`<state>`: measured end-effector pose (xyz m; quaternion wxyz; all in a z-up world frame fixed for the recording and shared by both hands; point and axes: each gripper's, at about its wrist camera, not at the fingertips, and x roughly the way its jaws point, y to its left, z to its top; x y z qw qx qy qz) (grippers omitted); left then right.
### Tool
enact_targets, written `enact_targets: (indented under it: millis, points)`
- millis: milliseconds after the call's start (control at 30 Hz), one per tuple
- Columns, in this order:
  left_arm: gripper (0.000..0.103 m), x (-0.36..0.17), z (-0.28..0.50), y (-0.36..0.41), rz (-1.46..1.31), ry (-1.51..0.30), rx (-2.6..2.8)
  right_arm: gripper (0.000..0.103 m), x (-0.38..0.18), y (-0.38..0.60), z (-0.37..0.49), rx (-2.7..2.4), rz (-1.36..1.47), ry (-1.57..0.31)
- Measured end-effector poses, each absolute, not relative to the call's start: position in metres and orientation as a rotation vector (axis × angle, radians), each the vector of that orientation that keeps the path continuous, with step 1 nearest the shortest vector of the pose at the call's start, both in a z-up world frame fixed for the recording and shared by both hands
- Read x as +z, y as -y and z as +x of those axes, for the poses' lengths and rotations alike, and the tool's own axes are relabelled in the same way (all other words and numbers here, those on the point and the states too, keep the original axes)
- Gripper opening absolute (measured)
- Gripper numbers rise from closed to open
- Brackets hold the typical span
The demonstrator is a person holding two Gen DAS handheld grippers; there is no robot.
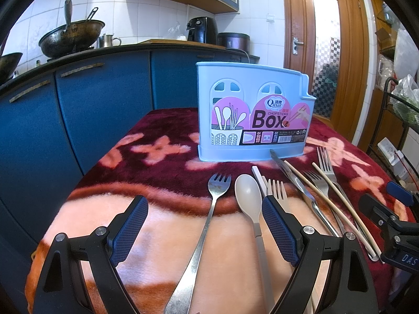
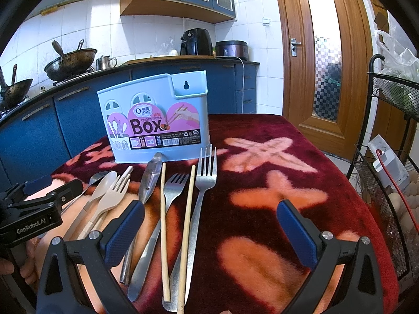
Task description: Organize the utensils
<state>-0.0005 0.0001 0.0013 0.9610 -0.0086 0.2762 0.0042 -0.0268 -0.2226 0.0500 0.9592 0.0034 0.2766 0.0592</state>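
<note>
A light blue chopsticks box [image 1: 251, 112] stands upright on the red floral blanket [image 1: 162, 172]; it also shows in the right wrist view [image 2: 157, 120]. Utensils lie in a row in front of it. My left gripper [image 1: 204, 225] is open above a steel fork [image 1: 207, 225] and a beige spoon [image 1: 248, 198]. My right gripper [image 2: 210, 225] is open; two wooden chopsticks [image 2: 164, 225], two steel forks [image 2: 203, 183] and a steel knife [image 2: 149, 180] lie by its left finger. A beige fork [image 2: 115, 196] and beige spoon [image 2: 100, 188] lie further left.
Blue kitchen cabinets [image 1: 91, 110] with woks on the counter run behind the table. A wooden door [image 2: 322, 60] stands at the back right. A black wire rack [image 2: 387, 136] with bags and eggs stands right of the table.
</note>
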Motion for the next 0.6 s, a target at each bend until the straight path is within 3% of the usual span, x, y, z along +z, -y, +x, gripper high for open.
enact_targets:
  millis: [600]
  points:
    - [0.089,0.018,0.012,-0.001,0.073,-0.650,-0.036,0.103,0.071,0.230,0.000,0.147,0.019,-0.695]
